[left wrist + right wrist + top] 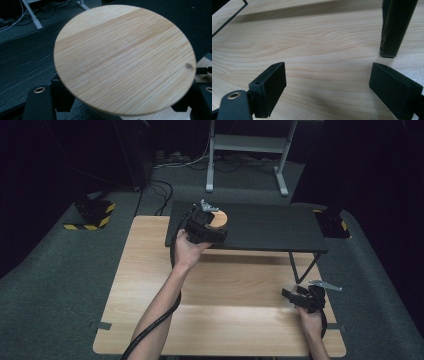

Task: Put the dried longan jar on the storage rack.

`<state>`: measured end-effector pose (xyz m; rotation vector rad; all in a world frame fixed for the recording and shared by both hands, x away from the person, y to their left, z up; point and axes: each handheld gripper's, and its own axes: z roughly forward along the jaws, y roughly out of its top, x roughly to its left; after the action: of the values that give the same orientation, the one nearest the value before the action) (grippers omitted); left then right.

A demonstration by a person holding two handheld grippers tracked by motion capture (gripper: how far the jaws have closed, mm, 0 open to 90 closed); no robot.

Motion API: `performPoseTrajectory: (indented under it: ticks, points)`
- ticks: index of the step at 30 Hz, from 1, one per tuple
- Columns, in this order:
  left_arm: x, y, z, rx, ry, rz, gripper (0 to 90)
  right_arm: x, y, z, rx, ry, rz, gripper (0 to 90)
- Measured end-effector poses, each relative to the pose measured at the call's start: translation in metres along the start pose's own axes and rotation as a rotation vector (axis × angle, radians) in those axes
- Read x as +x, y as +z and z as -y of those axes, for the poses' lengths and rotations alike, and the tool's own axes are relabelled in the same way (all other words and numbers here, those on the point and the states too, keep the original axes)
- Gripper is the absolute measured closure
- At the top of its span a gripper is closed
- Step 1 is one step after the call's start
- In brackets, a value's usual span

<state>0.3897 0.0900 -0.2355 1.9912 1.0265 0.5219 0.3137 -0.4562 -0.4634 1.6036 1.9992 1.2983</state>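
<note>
One round wooden disc, flat face up, no long axis; held betw. jaws of left gripper at left end of the dark raised shelf; right gripper w/ jaws spread wide, nothing held, low over light wood table near one shelf leg; grey carpet, dark room.

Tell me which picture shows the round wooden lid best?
The left gripper view: the round wooden lid is close up there, grain and a small dark spot clear. In the high view it is a small pale disc on the black shelf, partly behind the left gripper.
</note>
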Motion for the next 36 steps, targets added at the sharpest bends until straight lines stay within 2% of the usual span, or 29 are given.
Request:
performPoseTrajectory:
  ticks: [9,10,12,15,19,22,23,24,29,30,31,36]
  points:
    - [0.002,0.0,0.007,-0.025,0.001,0.007,25.1,0.0,0.0,0.0,0.0,0.001,-0.001,13.5]
    - [0.004,0.0,0.008,-0.029,-0.008,0.013,24.1,0.0,0.0,0.0,0.0,0.001,-0.002,13.5]
    - [0.011,-0.002,0.01,-0.037,-0.04,0.04,15.9,-0.001,0.0,0.0,0.0,0.002,-0.003,13.5]
    - [0.016,-0.005,0.016,-0.058,-0.065,0.057,10.8,-0.001,0.0,0.0,0.0,0.001,-0.003,13.5]
    - [0.016,-0.017,0.027,-0.072,-0.067,0.032,8.1,0.0,0.0,0.0,0.001,-0.001,-0.001,13.5]
    - [0.019,-0.027,0.036,-0.099,-0.086,0.032,4.9,0.0,0.0,0.0,0.002,-0.001,0.0,13.5]
    - [0.018,-0.035,0.043,-0.121,-0.095,0.022,3.7,0.0,0.0,0.0,0.002,-0.001,0.0,13.5]
    - [0.018,-0.035,0.043,-0.121,-0.095,0.022,2.0,0.0,0.0,0.0,0.002,-0.001,0.0,13.5]
    - [0.013,-0.054,0.063,-0.165,-0.114,-0.004,0.6,0.0,0.0,0.0,0.003,-0.001,-0.001,13.6]
    - [0.011,-0.061,0.074,-0.168,-0.11,-0.012,0.5,0.0,0.0,-0.001,0.003,-0.002,-0.001,13.5]
    - [0.011,-0.061,0.074,-0.168,-0.11,-0.012,0.7,0.0,0.0,-0.001,0.003,-0.002,-0.001,13.5]
    - [0.01,-0.074,0.106,-0.162,-0.107,-0.021,0.7,0.001,0.0,-0.001,0.004,-0.006,0.001,13.6]
